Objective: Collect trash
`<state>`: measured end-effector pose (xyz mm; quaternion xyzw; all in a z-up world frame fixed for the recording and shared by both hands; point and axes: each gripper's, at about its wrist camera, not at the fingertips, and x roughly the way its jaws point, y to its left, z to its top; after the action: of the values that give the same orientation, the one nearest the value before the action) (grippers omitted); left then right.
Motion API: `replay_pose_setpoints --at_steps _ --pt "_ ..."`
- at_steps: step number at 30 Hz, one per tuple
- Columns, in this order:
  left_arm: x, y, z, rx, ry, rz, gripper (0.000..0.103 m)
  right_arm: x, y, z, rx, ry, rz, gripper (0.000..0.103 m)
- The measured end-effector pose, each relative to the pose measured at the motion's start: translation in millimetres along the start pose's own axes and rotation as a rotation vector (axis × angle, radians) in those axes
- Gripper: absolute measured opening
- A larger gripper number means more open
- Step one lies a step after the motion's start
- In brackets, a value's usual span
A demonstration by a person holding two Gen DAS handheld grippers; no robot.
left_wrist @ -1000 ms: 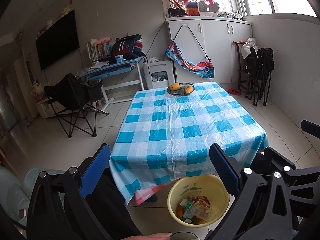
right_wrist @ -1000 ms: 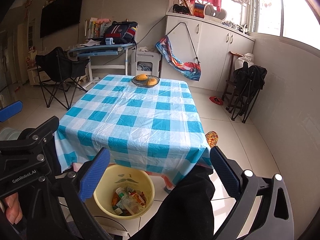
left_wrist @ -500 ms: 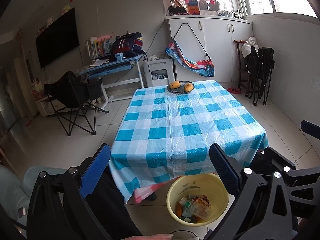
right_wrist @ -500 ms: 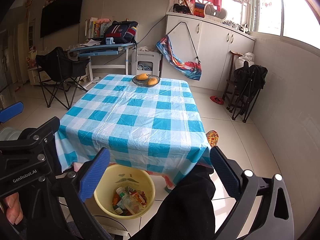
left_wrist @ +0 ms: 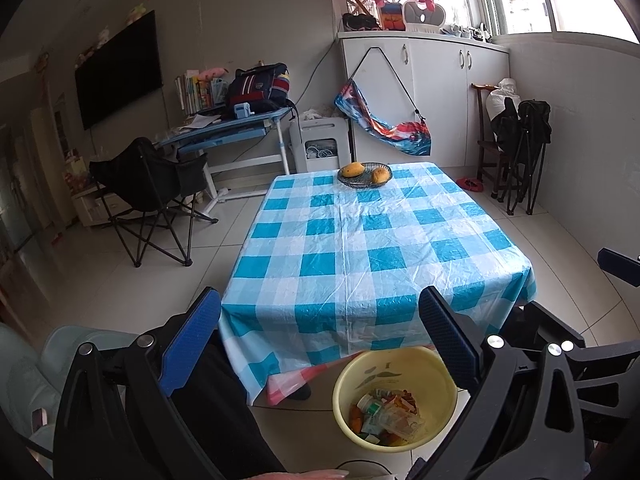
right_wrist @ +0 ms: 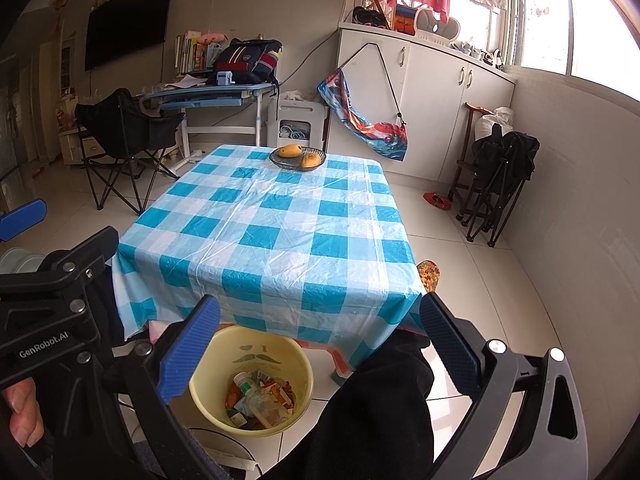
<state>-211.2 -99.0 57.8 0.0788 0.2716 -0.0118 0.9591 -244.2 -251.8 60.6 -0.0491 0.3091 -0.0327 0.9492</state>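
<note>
Both tools, the left tool (left_wrist: 320, 344) and the right tool (right_wrist: 320, 344), are wide open and hold nothing. The yellow bin (left_wrist: 440, 372) full of trash (left_wrist: 386, 414) sits on the floor by the checked surface (left_wrist: 360, 240).

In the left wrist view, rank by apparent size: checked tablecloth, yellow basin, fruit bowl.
1. Checked tablecloth, by far the largest.
2. Yellow basin.
3. Fruit bowl, though it sits farthest from the camera, which shrinks it.
</note>
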Motion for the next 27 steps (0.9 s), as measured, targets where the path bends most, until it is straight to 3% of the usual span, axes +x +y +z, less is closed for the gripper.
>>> replay_pose_setpoints --at_steps 27 --pt "1.5 -4.1 -1.8 0.016 0.046 0.041 0.096 6.3 1.4 -5.7 -0.017 0.018 0.006 0.096"
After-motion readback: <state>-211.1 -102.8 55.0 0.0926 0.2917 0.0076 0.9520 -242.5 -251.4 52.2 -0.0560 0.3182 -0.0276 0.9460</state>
